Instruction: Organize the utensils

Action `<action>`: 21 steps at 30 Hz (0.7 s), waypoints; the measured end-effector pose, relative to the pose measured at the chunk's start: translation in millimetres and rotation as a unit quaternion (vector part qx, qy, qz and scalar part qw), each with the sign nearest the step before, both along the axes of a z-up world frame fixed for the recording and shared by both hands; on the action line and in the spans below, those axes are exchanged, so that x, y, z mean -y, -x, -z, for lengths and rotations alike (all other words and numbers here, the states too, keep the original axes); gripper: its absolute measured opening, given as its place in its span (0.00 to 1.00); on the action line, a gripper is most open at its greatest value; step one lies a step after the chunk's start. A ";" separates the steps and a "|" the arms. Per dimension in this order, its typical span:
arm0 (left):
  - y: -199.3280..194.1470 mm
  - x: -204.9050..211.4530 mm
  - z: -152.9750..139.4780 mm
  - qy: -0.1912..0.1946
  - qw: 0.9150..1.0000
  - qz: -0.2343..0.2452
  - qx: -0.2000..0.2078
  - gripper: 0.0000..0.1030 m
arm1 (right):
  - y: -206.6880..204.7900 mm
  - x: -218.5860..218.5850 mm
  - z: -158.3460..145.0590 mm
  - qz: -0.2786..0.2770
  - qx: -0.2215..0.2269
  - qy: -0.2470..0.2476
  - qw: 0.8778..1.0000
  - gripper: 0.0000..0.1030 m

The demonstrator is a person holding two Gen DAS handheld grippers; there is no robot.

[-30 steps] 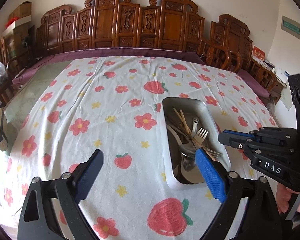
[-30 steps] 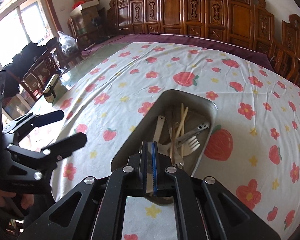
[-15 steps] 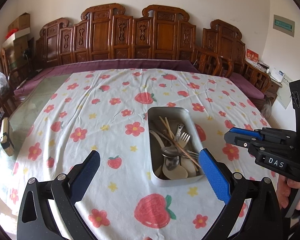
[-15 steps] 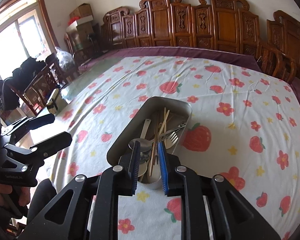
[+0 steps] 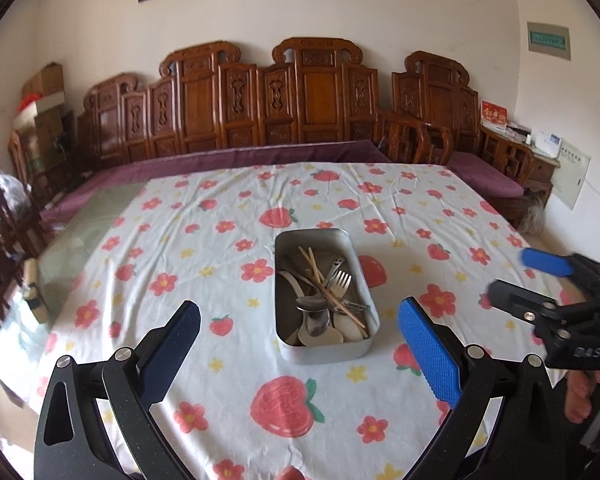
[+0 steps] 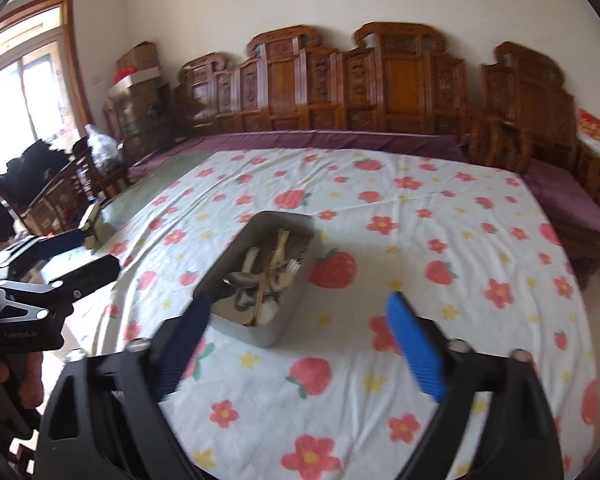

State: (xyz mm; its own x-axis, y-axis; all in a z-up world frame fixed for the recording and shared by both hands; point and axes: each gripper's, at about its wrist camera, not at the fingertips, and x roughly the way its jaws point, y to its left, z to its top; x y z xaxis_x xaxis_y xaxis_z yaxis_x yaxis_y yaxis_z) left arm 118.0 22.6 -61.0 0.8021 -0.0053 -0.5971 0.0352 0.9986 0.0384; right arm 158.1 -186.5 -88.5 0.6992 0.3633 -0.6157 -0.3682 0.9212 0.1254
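tin [image 5: 324,354]: matt grey metal, smooth walls
spoons [image 5: 314,304]: shiny metal
chopsticks [image 5: 320,276]: pale wood
surface [image 5: 228,364]: white printed cloth, lightly creased
fingers [image 5: 430,354]: blue pads, fine ribbed texture, on matt black plastic
bench backs [image 5: 312,92]: carved, polished dark wood

Right wrist view: motion-blurred throughout; utensils [image 6: 260,280] in the tin [image 6: 276,330] cannot be told apart. Left finger [image 6: 186,330] overlaps the tin's near corner. Left wrist view: spoon bowls [image 5: 320,326] overlap, count unclear; wall sign [image 5: 548,40] text too small to read. Right gripper [image 5: 520,276] blurred, its body cut off by the right edge, as is the hand [image 5: 596,396] holding it
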 end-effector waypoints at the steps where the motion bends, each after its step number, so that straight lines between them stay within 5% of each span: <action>1: 5.1 3.1 -1.4 -0.001 1.000 0.001 0.003 0.93 | 4.5 3.1 -1.6 0.005 0.002 0.002 1.000 0.97; 14: 42.6 28.0 -9.7 0.007 1.000 -0.001 0.004 0.93 | 60.5 30.8 -9.1 0.049 0.022 0.012 0.999 0.97; 21: 58.8 35.6 -47.4 0.011 0.999 -0.001 0.041 0.93 | 78.3 39.2 -46.7 0.059 0.061 0.000 0.996 0.97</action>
State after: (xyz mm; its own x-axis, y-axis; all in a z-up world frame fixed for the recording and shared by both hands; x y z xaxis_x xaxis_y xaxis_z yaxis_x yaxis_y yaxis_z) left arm 59.1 -13.1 -13.5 0.8488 -0.0162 -0.5285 0.0306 0.9994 0.0186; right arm 79.8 -225.7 -41.9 0.8070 0.2747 -0.5227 -0.2703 0.9589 0.0866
